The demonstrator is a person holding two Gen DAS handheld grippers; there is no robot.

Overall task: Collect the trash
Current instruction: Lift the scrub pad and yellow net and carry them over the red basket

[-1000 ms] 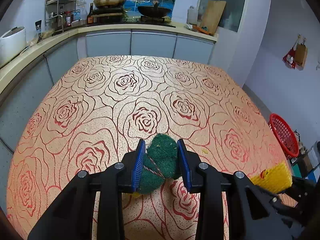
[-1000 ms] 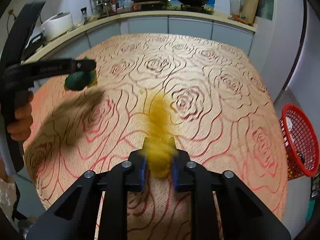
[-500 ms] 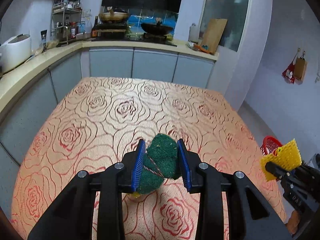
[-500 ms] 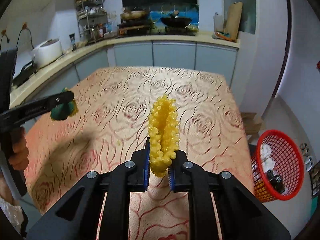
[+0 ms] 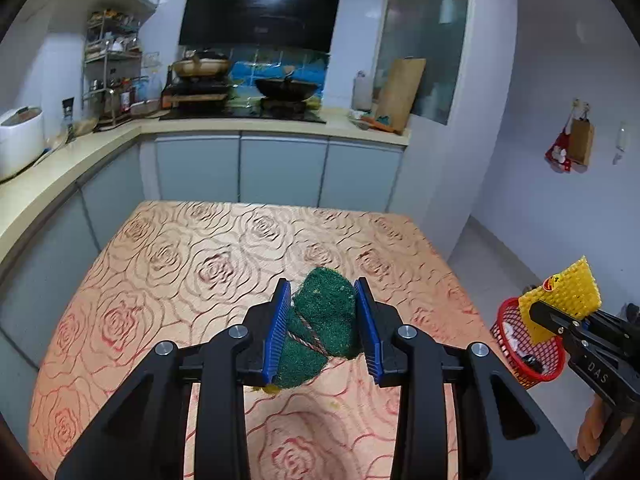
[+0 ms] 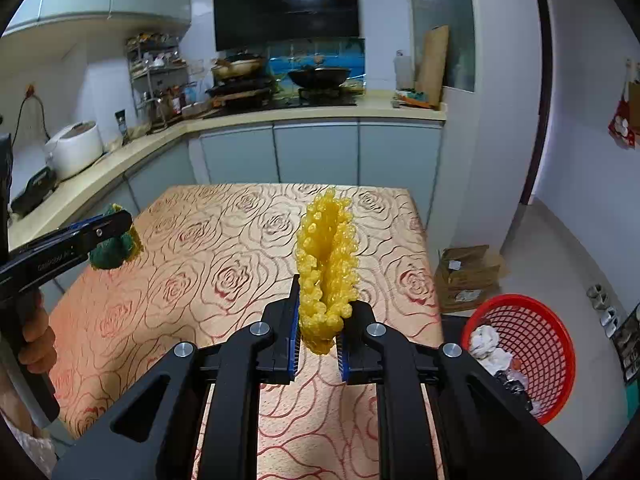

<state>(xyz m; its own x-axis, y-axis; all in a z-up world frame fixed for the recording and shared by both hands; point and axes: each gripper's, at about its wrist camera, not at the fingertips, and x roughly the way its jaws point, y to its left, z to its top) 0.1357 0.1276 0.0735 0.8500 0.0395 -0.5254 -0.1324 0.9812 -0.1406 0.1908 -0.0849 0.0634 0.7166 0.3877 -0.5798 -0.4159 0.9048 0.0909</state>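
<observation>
Change since earlier frames: both loads have risen off the rose-patterned desk (image 5: 168, 264); a second ago they hung low over it, and now the views look out across the kitchen.
Left hand-held gripper (image 5: 322, 332): pinching a dark green scouring pad tied with string (image 5: 320, 322), lower centre of the left wrist view, in the air above the desk.
Right hand-held gripper (image 6: 319, 340): pressed onto a yellow knobbly foam net (image 6: 326, 270), which stands upright at centre of the right wrist view.
Bin: round red plastic mesh basket (image 6: 558, 330) on the floor, lower right of the right wrist view, beside the desk's right edge, already holding white crumpled scraps.
Done: both pieces picked up; no other trash shows on the desk beyond small yellow crumbs.
Left: carry each piece over the basket and release; the yellow net looks nearer to it, in my judgement.
</observation>
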